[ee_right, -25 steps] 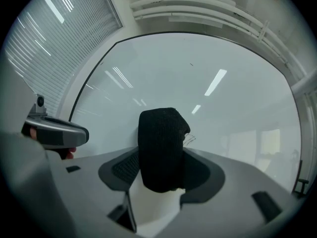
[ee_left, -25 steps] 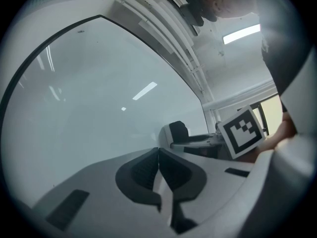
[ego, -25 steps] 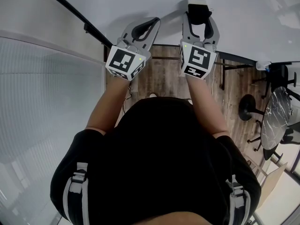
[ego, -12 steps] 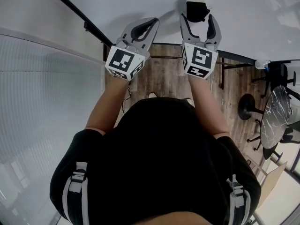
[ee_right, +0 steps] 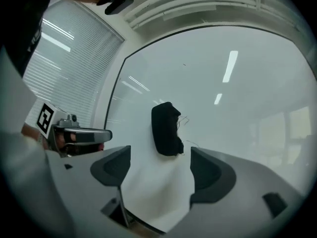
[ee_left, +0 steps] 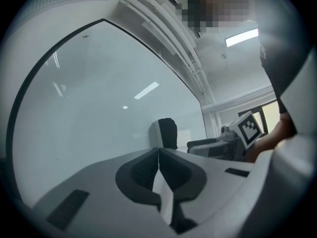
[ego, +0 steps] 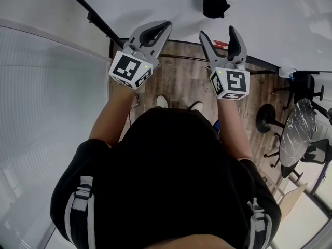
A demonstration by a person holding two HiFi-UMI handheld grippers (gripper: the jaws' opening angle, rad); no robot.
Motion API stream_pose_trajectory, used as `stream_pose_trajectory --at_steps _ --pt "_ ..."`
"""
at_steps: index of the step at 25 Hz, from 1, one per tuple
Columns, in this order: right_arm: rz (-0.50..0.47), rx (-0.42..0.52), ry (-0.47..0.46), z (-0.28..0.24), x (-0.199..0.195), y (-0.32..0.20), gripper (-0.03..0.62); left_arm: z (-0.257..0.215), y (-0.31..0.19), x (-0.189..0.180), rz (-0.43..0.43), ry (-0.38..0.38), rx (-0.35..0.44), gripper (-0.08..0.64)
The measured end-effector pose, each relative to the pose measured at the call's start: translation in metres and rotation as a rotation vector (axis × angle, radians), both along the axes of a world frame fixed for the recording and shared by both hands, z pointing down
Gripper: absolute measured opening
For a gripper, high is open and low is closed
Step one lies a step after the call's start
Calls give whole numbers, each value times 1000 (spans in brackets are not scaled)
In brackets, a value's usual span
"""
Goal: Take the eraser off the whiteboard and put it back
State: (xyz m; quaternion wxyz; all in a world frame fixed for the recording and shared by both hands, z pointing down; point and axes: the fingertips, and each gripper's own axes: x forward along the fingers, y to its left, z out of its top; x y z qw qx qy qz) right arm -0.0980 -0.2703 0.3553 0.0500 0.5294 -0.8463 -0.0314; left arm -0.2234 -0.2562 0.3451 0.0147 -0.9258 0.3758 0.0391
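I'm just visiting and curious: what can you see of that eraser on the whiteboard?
The eraser is an upright block, black and felt-like, with a pale back and loose threads fraying off one edge. It sticks on the whiteboard, which alone touches it. The right claw, whose jaws have just been opening, stands open short of it, nothing between them.

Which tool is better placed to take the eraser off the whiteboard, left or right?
Right. The right tool, whose jaws have just been opening with nothing between them, points at the eraser; the left tool is shut and farther off.
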Motion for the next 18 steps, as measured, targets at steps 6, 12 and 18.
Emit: stream_pose_trajectory --at_steps 6,12,18 --pt "-149 -18 -25 6 12 35 285 8 32 13 -5 -36 1 6" --pt "-336 -13 -89 -1 22 74 209 16 67 34 -49 -74 -32 6" --pt "-481 -19 -88 -1 39 112 147 18 103 65 -77 -87 -45 6"
